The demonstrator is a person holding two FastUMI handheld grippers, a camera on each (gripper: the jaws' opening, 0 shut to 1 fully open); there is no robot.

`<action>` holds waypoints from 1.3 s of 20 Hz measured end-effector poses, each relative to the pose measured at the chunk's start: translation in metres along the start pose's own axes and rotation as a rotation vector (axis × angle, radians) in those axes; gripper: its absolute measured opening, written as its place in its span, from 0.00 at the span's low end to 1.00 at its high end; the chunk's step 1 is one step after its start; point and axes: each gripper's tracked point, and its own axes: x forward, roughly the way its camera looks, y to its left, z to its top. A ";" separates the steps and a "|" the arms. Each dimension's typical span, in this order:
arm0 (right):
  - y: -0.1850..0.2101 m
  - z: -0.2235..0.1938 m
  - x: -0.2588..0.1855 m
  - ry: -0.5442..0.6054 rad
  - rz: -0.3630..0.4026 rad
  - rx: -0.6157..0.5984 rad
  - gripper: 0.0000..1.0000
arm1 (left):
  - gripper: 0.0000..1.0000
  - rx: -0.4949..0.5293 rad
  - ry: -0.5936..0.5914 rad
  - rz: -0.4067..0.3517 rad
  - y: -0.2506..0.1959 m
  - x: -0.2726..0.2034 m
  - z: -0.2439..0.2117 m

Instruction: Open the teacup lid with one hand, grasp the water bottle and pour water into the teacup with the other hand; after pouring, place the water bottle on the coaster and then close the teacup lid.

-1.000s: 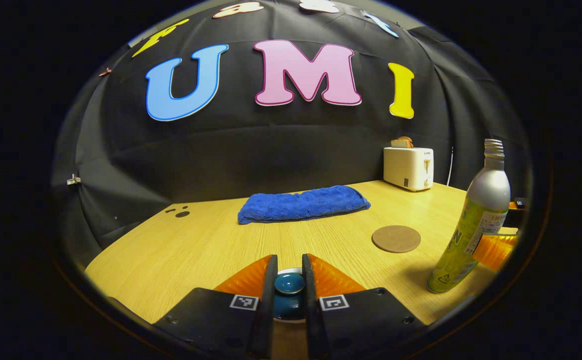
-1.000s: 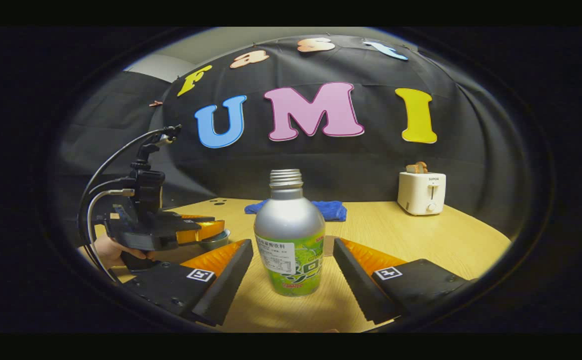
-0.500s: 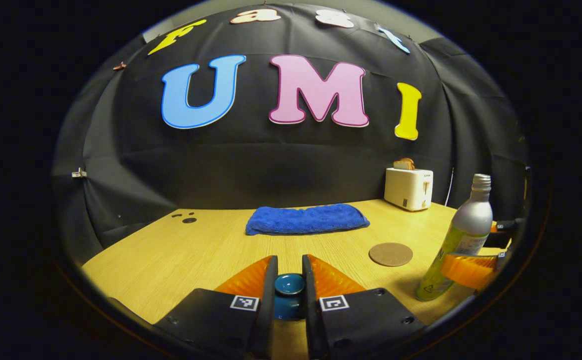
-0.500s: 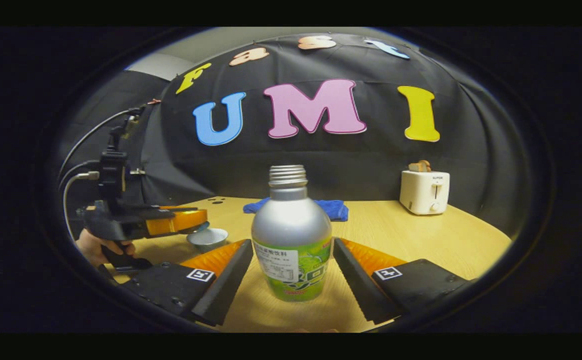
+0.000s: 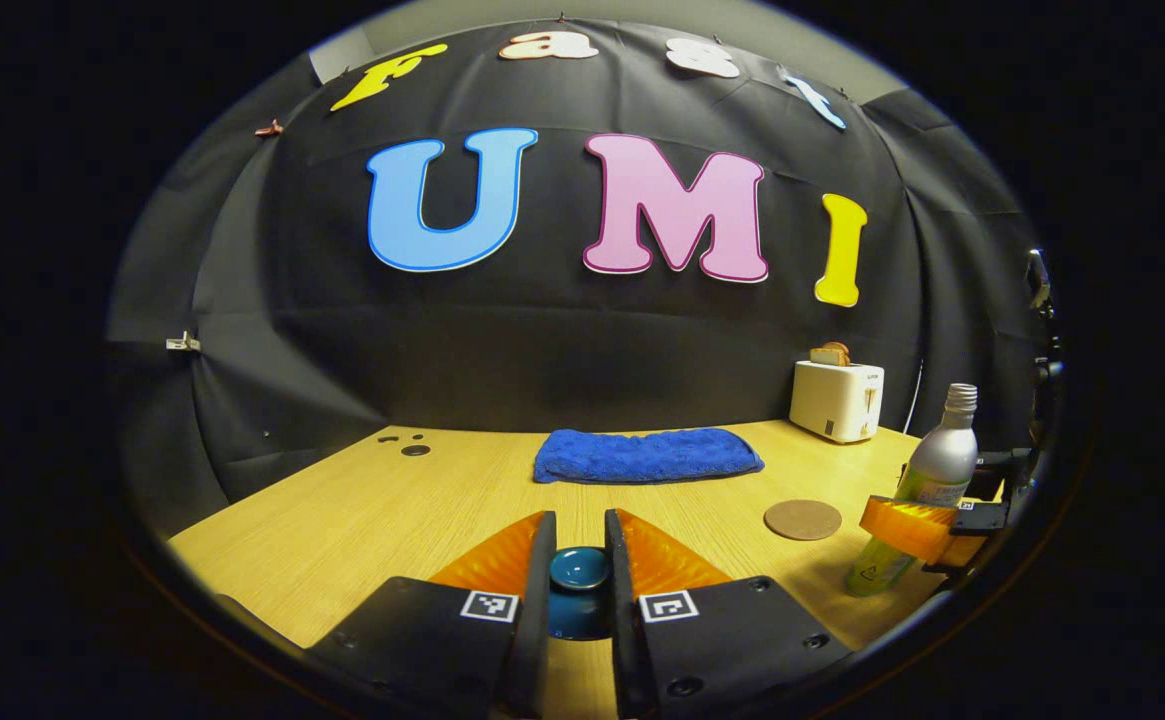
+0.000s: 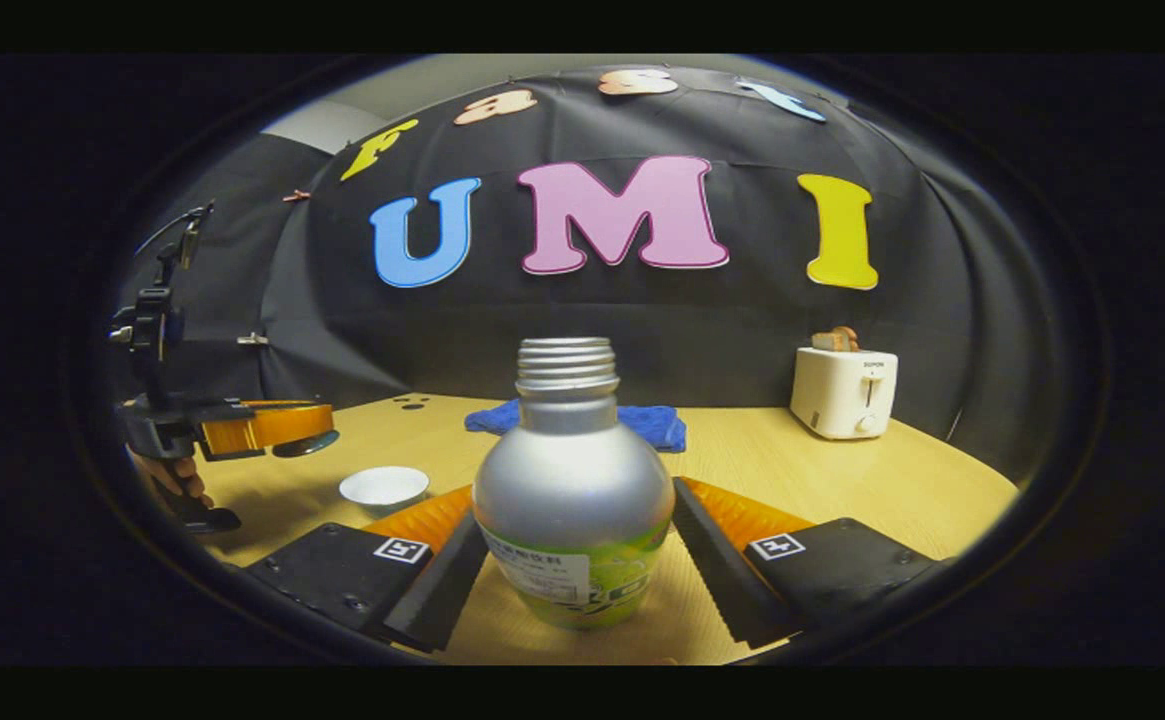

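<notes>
Left hand-held gripper [image 5: 579, 565] clenched on the teal ceramic lid [image 5: 579, 570]; right hand-held gripper [image 6: 574, 555] straddles the upright silver-and-green bottle [image 6: 572, 500] (contact unclear), white open teacup [image 6: 384, 487] leftward.

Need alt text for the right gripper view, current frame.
An uncapped water bottle stands between the right gripper's fingers on a wooden table. At left, the left gripper holds the teacup lid above the open teacup; a toaster stands behind.

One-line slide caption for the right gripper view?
Right gripper brackets the uncapped water bottle; left gripper holds the lid above the open teacup.
</notes>
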 end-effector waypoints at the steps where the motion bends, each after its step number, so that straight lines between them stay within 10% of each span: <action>1: 0.002 -0.004 0.002 0.016 0.008 0.013 1.00 | 0.30 -0.001 0.001 0.002 0.003 0.000 -0.001; 7: 0.013 -0.003 0.006 0.060 -0.004 -0.072 0.83 | 0.30 0.005 0.007 0.001 0.021 0.002 -0.005; 26: 0.026 0.025 0.084 0.061 -0.102 -1.067 0.80 | 0.30 -0.034 -0.027 0.062 0.106 -0.031 -0.014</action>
